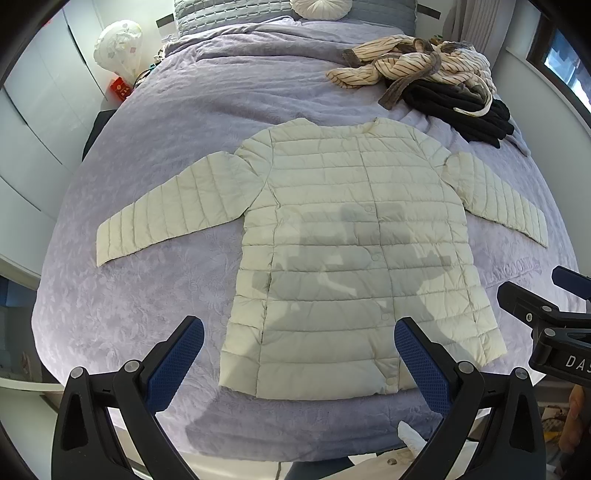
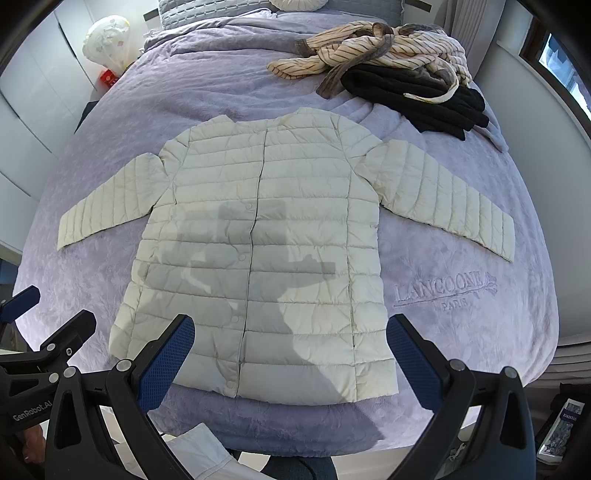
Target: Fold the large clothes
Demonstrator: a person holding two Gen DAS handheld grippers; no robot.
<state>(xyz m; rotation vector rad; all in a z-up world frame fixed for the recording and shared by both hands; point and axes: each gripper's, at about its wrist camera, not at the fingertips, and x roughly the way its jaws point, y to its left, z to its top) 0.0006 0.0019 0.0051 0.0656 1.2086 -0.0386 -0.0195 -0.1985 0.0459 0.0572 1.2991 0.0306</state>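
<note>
A cream quilted jacket (image 1: 354, 236) (image 2: 258, 251) lies flat and buttoned on a lilac bed, both sleeves spread out to the sides and the hem toward me. My left gripper (image 1: 299, 328) hovers above the hem's left part, jaws wide open with nothing between the blue pads. My right gripper (image 2: 291, 325) hangs over the hem's right part, also wide open and empty. In the left wrist view the right gripper (image 1: 546, 314) shows at the right edge. The left gripper (image 2: 44, 332) appears at the left edge of the right wrist view.
A heap of striped and black clothes (image 1: 436, 81) (image 2: 391, 70) sits at the bed's far right. Grey pillows (image 1: 258, 14) lie at the head. White wardrobe doors (image 1: 33, 122) stand left, a window (image 2: 561, 62) right. The bedspread (image 2: 461, 314) carries embroidered lettering.
</note>
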